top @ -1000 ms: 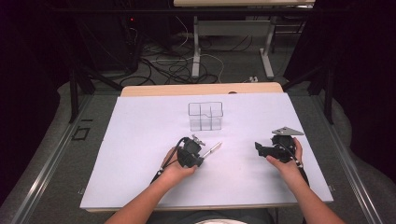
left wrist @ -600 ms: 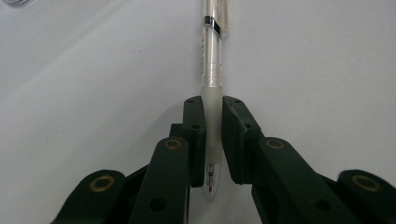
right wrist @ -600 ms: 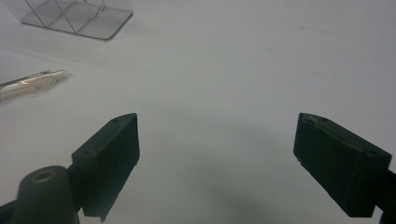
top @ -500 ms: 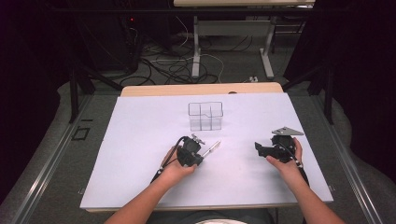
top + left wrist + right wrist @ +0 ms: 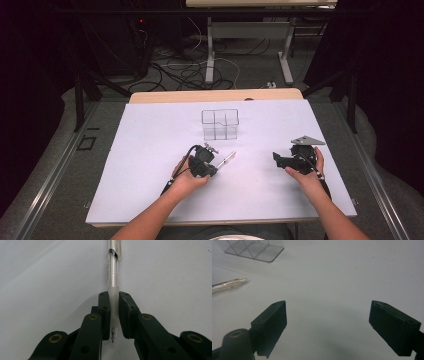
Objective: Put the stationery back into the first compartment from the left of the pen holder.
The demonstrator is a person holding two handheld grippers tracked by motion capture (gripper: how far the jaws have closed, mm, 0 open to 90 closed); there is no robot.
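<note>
A clear pen (image 5: 227, 158) lies on the white table cover, its cap end pointing toward a clear plastic divided box (image 5: 220, 125). My left gripper (image 5: 215, 165) has just been closing, and in the left gripper view both pads press on the frosted grip of the pen (image 5: 112, 272), whose tip sticks back between the jaws of the left gripper (image 5: 114, 297). My right gripper (image 5: 276, 159) rests to the right, apart from the pen, jaws wide and empty. The right gripper view shows the right gripper (image 5: 328, 307), the pen's end (image 5: 229, 283) and the box (image 5: 254, 247).
The white cover (image 5: 150, 150) spans the table, with a wooden edge (image 5: 215, 95) at the back. Cables (image 5: 190, 70) and desk legs lie on the floor beyond. A grey three-cornered plate (image 5: 306, 140) sits on the right gripper.
</note>
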